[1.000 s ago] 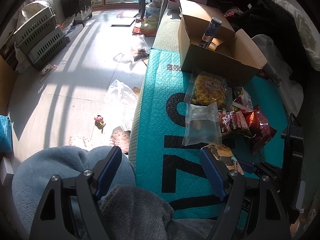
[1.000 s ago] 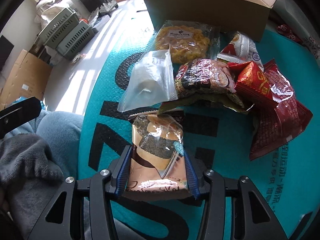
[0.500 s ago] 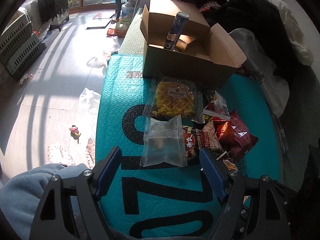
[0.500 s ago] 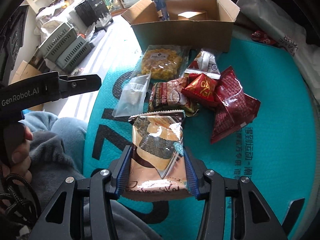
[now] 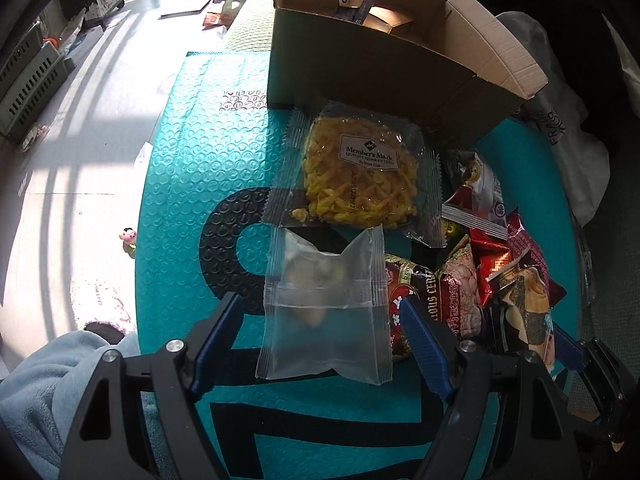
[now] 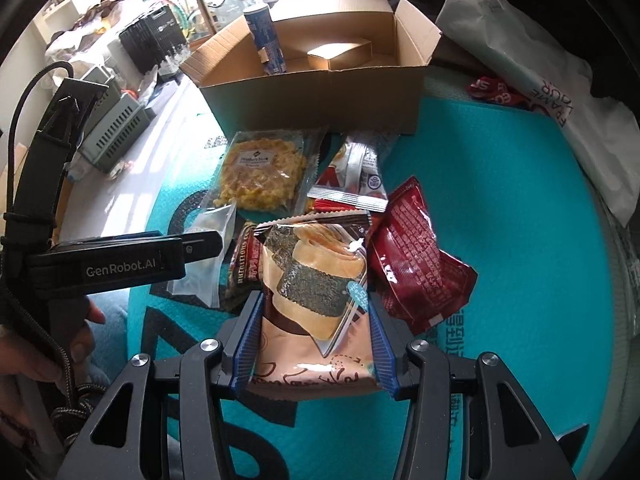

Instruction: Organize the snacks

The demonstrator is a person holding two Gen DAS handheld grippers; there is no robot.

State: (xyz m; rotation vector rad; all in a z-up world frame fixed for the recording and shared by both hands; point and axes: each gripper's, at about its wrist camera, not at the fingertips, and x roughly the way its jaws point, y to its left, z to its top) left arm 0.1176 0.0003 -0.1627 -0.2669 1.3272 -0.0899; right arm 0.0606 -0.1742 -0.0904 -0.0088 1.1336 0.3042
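A clear pouch (image 5: 324, 308) lies flat on the teal mat (image 5: 192, 160). My left gripper (image 5: 320, 320) is open and low over it, one blue finger on each side, neither pressing it. My right gripper (image 6: 314, 300) is shut on a pink-brown seaweed snack packet (image 6: 316, 272), held above the mat; that packet (image 5: 528, 308) also shows in the left wrist view at the right. Behind lie a yellow snack bag (image 5: 356, 176), a brown cereal packet (image 5: 432, 300) and red packets (image 6: 416, 260). An open cardboard box (image 6: 320, 92) stands at the back with a blue can (image 6: 266, 40) inside.
A white plastic bag (image 6: 540, 92) and dark clothes lie right of the mat. Sunlit floor (image 5: 72, 152) with grey crates (image 6: 116, 132) lies to the left. A hand (image 6: 60, 344) holds the left tool's black handle (image 6: 120, 268). A light blue sleeve (image 5: 44, 392) is at lower left.
My left gripper has moved forward and down over the mat until its open fingers straddle the clear pouch. My right gripper has risen and tilted, still holding the seaweed packet.
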